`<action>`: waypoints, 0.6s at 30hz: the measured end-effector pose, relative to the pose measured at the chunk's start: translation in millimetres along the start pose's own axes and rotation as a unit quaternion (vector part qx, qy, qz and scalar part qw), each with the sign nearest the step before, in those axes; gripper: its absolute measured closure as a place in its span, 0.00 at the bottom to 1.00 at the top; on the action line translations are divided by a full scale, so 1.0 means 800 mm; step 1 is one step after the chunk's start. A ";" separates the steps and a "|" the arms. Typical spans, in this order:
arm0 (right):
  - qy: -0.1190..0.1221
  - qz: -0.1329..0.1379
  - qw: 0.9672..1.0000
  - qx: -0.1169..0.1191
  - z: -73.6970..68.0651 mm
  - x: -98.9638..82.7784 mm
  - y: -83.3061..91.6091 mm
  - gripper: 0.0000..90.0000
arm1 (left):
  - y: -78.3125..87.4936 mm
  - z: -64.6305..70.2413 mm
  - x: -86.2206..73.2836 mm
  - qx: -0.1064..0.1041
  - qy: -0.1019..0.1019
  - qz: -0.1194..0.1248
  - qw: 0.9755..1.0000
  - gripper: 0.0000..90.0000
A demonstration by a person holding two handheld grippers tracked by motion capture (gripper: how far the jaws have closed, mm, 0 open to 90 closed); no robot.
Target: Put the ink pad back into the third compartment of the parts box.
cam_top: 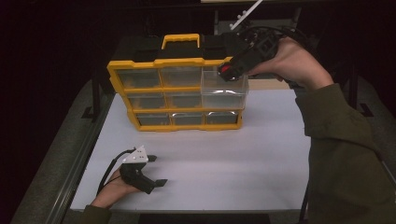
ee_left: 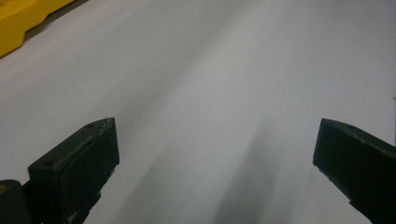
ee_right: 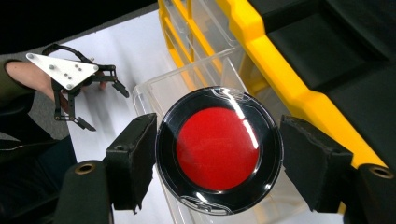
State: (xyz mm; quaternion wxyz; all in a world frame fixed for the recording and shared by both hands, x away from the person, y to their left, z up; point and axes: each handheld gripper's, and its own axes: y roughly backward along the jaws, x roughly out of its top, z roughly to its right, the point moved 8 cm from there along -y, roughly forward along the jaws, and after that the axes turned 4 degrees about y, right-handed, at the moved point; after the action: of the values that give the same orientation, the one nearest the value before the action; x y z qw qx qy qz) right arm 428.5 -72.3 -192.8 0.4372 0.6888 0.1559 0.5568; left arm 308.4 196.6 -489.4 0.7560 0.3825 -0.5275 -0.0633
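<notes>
One drawer [cam_top: 224, 83] at the organizer's [cam_top: 180, 88] 2 o'clock corner stands out; right gripper [ee_right: 219, 151] seemingly clamps the red disc [ee_right: 218, 149] above it, unreleased; left gripper [cam_top: 154, 170] spread, idle.

A white table [cam_top: 224, 158] with a flat matte top stands in a dark room; light falls on the top from above and leaves soft grey shadows across it. Its left edge is bounded by a grey metal rail [cam_top: 77, 168] running from near to far, with a black bracket [cam_top: 89, 112] partway along. Beyond the rail lies grey floor [cam_top: 42, 172], and more of it shows at the far right. A black upright [cam_top: 96, 88] rises at the left far corner. The backdrop [cam_top: 56, 32] behind is black and featureless. At the top, pale grey framing [cam_top: 280, 21] and a white bar [cam_top: 246, 14] set at a slant catch some light
</notes>
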 end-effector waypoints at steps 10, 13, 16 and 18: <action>0.001 -0.031 1.000 0.004 -0.001 0.003 -0.024 0.32 | 0.001 0.000 0.000 0.001 0.000 0.002 1.000 0.00; -0.006 -0.035 0.999 0.006 0.002 0.002 -0.029 0.32 | 0.001 0.000 0.000 0.000 0.000 0.001 1.000 0.00; -0.004 -0.037 0.999 0.003 0.006 0.000 -0.033 0.31 | 0.000 0.000 0.000 0.000 0.001 0.002 1.000 0.00; -0.003 -0.038 0.999 0.002 0.007 -0.001 -0.035 0.31 | 0.000 0.000 0.000 0.000 0.002 0.002 1.000 0.00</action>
State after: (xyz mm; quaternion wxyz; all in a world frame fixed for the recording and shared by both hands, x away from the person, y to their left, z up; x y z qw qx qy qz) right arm 440.5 -59.3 -214.6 0.4571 0.6847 0.1815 0.5379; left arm 308.2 196.4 -489.2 0.7570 0.3817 -0.5268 -0.0615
